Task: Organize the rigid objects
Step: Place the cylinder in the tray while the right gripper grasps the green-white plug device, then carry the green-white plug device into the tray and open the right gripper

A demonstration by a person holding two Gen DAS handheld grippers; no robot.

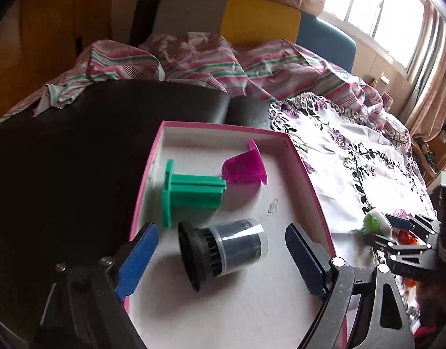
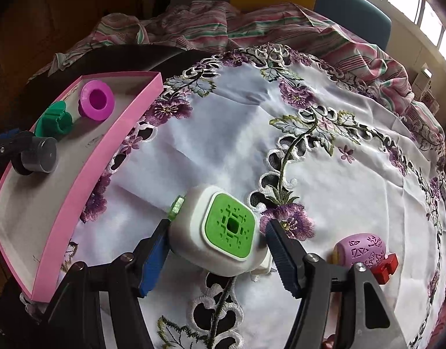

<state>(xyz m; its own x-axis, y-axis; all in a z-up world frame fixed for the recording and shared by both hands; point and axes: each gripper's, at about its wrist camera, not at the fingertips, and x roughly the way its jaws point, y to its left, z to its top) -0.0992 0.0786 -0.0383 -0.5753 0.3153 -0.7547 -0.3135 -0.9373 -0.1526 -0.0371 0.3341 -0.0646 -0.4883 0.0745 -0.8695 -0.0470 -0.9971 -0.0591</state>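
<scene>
A lived-in home; an embroidered floral tablecloth (image 2: 324, 157) covers the table, a rumpled striped sheet (image 1: 193, 58) lies behind; curtains (image 1: 432, 67) frame a sunlit window (image 1: 376, 8); chairs (image 1: 260, 19) stand nearby.

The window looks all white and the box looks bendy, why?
Left wrist view: daylight overexposes the window, and the surface left of the pink box is nearly black. Right wrist view: the fisheye lens bows the straight box wall into a curve.
</scene>
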